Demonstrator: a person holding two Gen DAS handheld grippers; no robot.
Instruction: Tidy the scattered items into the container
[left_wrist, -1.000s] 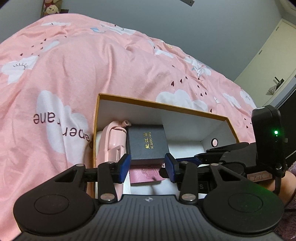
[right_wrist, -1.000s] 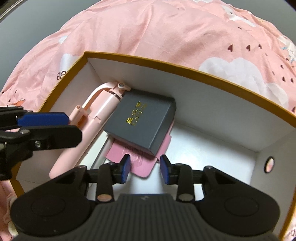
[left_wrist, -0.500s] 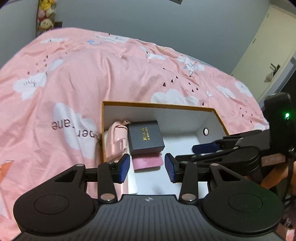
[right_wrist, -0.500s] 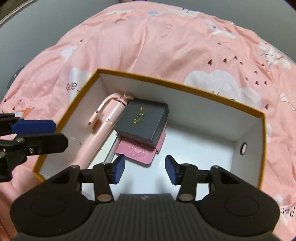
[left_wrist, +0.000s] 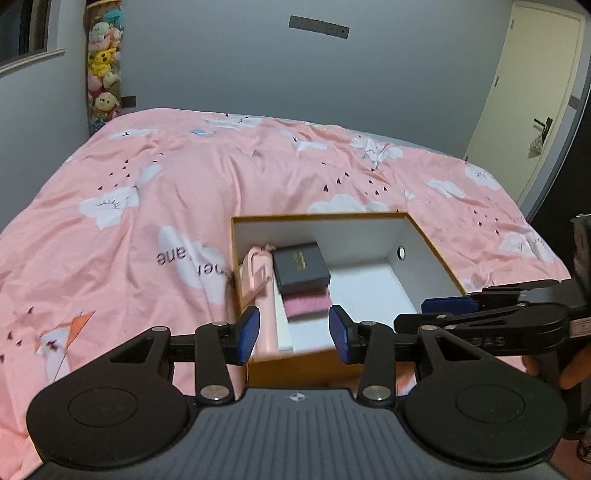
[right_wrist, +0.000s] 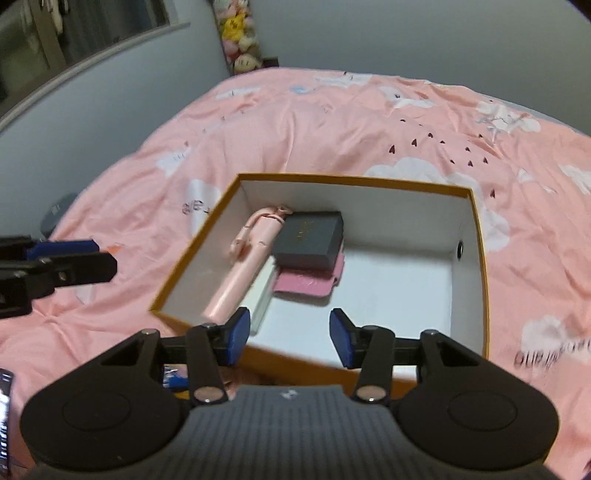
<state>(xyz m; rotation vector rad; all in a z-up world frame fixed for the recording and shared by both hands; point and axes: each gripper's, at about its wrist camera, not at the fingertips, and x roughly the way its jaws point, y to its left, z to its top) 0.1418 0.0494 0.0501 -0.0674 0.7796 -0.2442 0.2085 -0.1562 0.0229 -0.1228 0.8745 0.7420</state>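
Note:
An orange-rimmed cardboard box (left_wrist: 325, 216) (right_wrist: 354, 181) with a white inside lies on the pink bedspread. Inside, at its left end, lie a pink selfie stick (right_wrist: 243, 273) (left_wrist: 258, 273), a dark small box with gold lettering (right_wrist: 310, 240) (left_wrist: 301, 264), a pink case (right_wrist: 306, 282) (left_wrist: 308, 304) under it and a white flat item (right_wrist: 264, 295). My left gripper (left_wrist: 294, 334) hovers open above the box's near edge, holding nothing. My right gripper (right_wrist: 290, 338) also stands open and holds nothing, above the near rim. Each gripper shows in the other's view, the right one (left_wrist: 454, 304) and the left one (right_wrist: 62, 251).
The pink cloud-print bedspread (left_wrist: 184, 192) stretches all around the box. A column of plush toys (left_wrist: 103, 74) hangs at the far wall's left. A door (left_wrist: 532, 103) stands at the right. A grey round object (right_wrist: 55, 218) lies off the bed's left side.
Both grippers have drawn back and risen away from the box, so it looks smaller and farther. The right jaws stand wider than a second ago. The items in the box have stayed put.

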